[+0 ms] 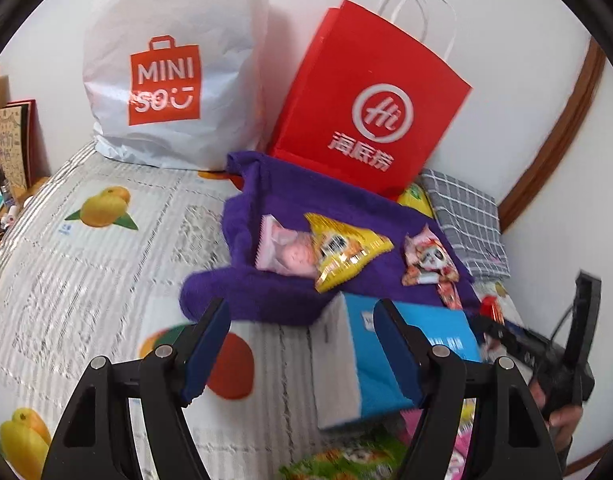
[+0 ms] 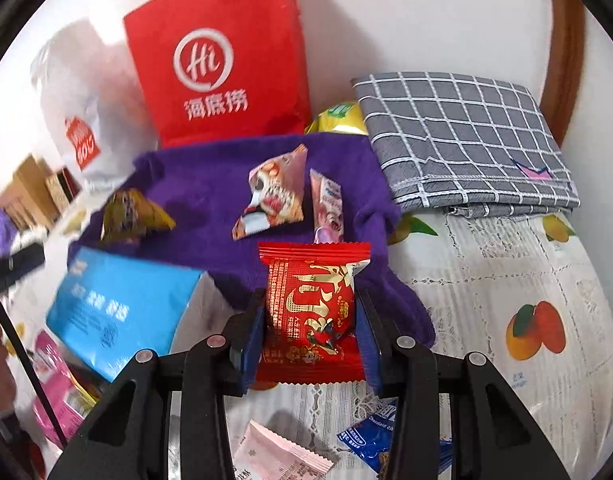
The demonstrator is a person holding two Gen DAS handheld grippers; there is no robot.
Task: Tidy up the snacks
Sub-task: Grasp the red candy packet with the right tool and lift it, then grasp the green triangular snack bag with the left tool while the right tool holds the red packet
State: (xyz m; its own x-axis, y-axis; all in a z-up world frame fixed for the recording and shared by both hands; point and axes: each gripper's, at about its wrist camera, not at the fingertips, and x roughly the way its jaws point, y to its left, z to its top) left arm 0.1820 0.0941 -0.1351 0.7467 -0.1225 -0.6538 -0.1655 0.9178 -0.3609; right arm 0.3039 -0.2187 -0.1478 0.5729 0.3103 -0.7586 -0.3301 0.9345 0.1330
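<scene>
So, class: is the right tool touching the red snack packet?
Touching. The right wrist view shows the right tool with both blue pads pressed against the red snack packet.

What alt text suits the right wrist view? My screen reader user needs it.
The right gripper grips a red snack packet above a fruit-print tablecloth. Beyond lie a purple towel holding snacks, a blue box and a red paper bag.

Fruit-print tablecloth (image 2: 506,280) carries purple towel (image 2: 210,184), checked cloth (image 2: 466,136), 2 bags.
</scene>
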